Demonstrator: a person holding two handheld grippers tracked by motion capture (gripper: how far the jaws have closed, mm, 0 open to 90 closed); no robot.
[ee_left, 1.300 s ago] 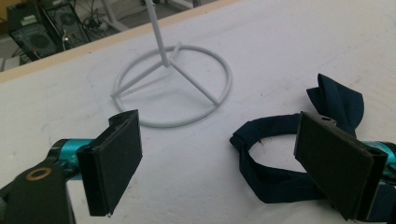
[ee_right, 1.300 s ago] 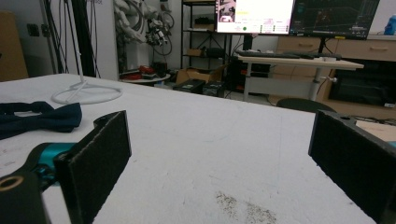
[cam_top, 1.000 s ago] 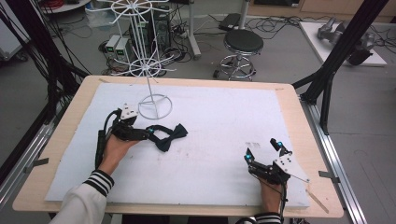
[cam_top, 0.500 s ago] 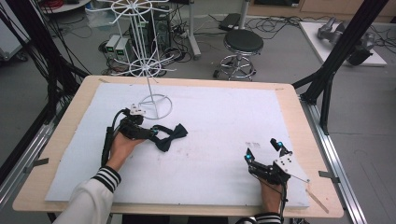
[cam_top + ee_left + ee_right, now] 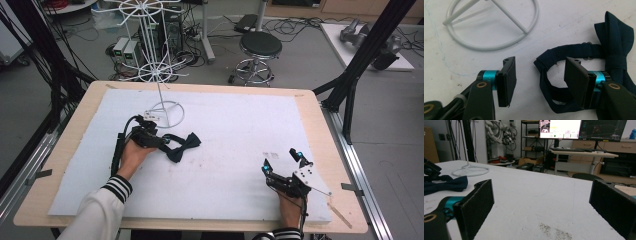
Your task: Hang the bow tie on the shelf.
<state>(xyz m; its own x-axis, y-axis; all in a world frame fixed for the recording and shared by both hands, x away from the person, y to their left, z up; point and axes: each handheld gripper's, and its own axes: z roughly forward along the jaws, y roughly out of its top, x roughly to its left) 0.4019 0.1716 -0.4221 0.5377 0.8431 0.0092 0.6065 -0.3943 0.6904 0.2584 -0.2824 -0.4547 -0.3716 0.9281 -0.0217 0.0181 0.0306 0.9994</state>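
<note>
A dark navy bow tie lies on the white mat, its knot to the right and its strap loop curling left. My left gripper rests at the strap end, just in front of the white wire stand's ring base. It is open: the curled end of the strap lies between the jaws, and the right jaw sits over the loop. My right gripper rests open near the mat's front right, with nothing between its pads. From there the bow tie lies far off to the left.
The tall white wire stand rises at the back left; its ring and spokes lie just beyond my left jaws. The stand's base sits far off. The white mat covers the wooden table. A stool stands behind.
My left hand and gripper have shifted a little to the right and away, closer to the stand's base. The bow tie and my right gripper have stayed put.
</note>
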